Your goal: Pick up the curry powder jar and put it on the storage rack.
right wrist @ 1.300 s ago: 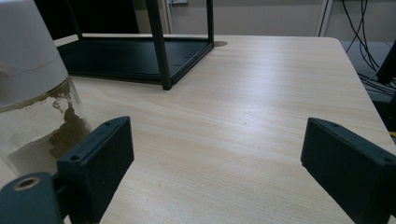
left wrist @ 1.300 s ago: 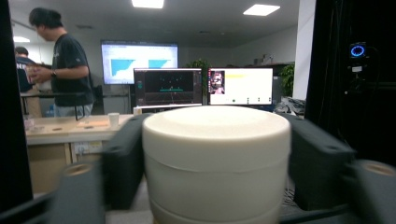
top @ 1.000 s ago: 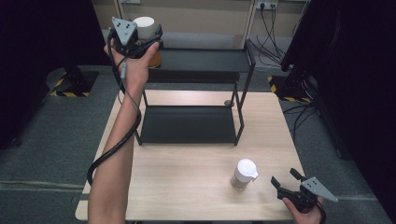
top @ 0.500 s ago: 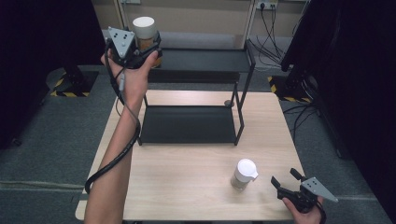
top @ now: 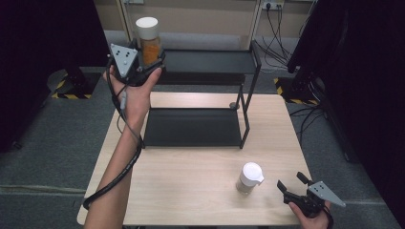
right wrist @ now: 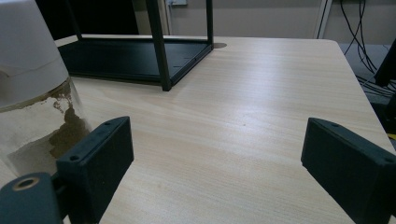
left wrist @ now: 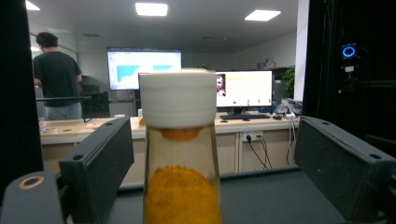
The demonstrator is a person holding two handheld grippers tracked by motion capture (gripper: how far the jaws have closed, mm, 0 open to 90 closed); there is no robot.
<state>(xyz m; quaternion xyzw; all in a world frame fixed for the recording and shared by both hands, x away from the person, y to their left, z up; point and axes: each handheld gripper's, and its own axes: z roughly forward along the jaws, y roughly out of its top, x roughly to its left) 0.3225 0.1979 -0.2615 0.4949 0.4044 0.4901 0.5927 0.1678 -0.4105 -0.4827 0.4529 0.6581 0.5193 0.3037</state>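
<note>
Now logged: my left gripper has carried the orange-powder jar further toward 12 o'clock, onto the rack's top shelf; jaws now stand apart either side of it, unclamped. Placement looks done. My right gripper waits spread, at 3 o'clock of the brown-powder jar.

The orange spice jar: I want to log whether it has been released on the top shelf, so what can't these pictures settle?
- Orange spice jar base: cut off by the bottom edge of the left gripper view.
- Its contact with the top shelf: in the high view the left gripper hides it.
- Jaw contact: gaps show both sides; release uncertain.
</note>
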